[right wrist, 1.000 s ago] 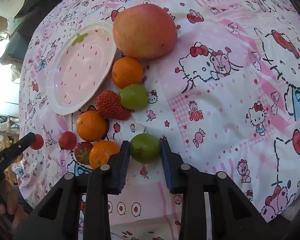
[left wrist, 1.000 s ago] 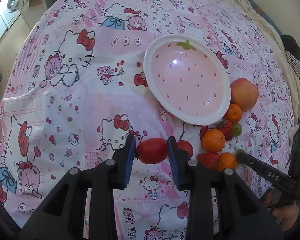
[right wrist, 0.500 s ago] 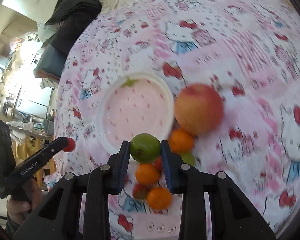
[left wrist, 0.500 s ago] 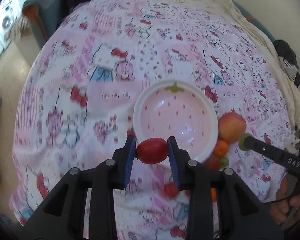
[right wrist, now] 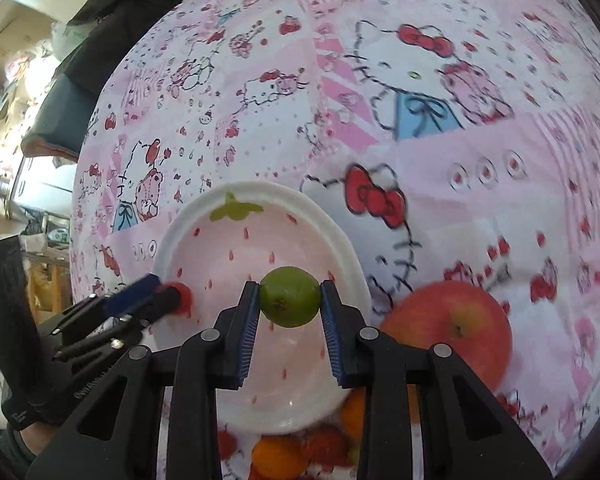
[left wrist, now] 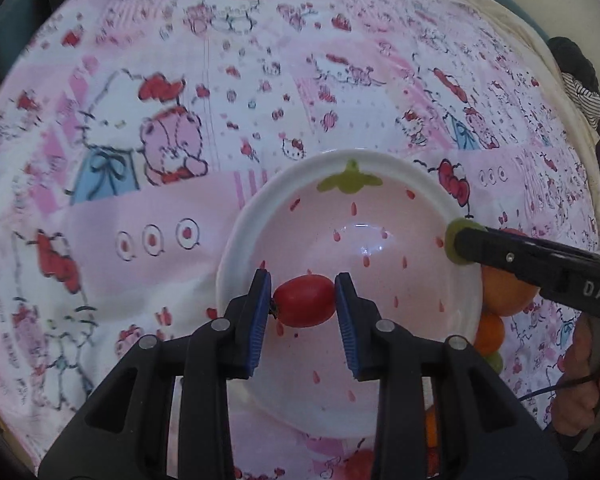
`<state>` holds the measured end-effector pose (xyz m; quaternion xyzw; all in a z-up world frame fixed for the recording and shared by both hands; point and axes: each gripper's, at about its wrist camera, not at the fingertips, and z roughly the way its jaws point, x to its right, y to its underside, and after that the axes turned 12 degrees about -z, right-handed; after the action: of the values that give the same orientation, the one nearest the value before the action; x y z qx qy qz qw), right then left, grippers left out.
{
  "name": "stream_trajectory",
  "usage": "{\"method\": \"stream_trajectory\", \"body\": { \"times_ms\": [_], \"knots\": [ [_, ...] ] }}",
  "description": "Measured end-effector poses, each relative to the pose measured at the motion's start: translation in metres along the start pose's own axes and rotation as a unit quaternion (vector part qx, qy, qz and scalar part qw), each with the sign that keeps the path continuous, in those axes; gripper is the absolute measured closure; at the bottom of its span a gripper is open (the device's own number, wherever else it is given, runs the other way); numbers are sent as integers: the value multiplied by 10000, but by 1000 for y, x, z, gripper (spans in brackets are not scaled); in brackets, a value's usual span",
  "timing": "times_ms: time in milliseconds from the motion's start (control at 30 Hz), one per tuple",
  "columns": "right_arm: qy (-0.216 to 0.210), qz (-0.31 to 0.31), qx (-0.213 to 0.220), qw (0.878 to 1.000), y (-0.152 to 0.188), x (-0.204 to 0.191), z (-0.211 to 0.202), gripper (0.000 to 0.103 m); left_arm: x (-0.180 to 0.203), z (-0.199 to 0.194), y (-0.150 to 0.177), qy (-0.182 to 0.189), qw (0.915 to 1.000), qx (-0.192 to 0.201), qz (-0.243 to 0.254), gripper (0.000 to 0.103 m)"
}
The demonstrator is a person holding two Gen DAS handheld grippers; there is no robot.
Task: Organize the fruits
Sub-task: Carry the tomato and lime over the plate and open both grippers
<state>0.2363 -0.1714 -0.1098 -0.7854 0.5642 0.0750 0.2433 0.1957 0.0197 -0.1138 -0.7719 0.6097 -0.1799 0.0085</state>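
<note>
Item 1: cherry tomato (left wrist: 305, 301). Small, oval, glossy red, dark stem end facing the left pad. Held crosswise in the left gripper (left wrist: 303, 304), jaws narrow and pressed on both ends. Position: above the near-left part of the plate; cannot tell if it touches the plate floor.

Item 2: green fruit (right wrist: 289, 297). Round, lime-green, faint speckles, small dark calyx spot low on its front; approx. twice the tomato's width. Held in the right gripper (right wrist: 289, 300), jaws narrow, blue ribbed pads on both sides. Position: over the plate, right of centre.

Item 3: plate (left wrist: 428, 184). Shallow, strawberry design: white rim, pink inside w/ red seed marks, green leaf print at far edge. Nothing lies loose in it; both held fruits hang over it, one per gripper.

Item 4: apple (right wrist: 448, 330). Large, red-yellow blush, stem dimple showing. On the cloth just right of the plate rim, partly behind the right gripper.

Item 5: misc. fruit at the plate's near-right edge: orange citrus (left wrist: 489, 332), a strawberry (right wrist: 324, 446), a green piece; mostly hidden by gripper bodies, count uncertain.

Item 6: bedsheet (left wrist: 140, 240). Pink-white cartoon cat and bear print; carries plate and all loose fruit.
</note>
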Motion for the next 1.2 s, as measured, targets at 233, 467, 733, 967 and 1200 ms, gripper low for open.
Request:
{"method": "stream_trajectory", "body": {
  "times_ms": [233,467,733,967,1200],
  "knots": [
    [171,-322,-152,9992,-9,-11,20,71,-1,8,-6,-170,9999,25,19,74],
    [288,-460,-196,9983,-10,-14,24,70,5,11,-3,-304,9993,16,215,72],
    [319,-466,-179,9982,-9,-14,24,69,7,2,0,-301,9989,183,301,46],
    [310,-526,-178,9980,-9,-16,25,67,9,-1,-2,-272,9989,250,282,38],
    [364,-674,-131,9970,-10,-21,25,49,6,-5,-5,-361,9985,351,228,38]
  ]
}}
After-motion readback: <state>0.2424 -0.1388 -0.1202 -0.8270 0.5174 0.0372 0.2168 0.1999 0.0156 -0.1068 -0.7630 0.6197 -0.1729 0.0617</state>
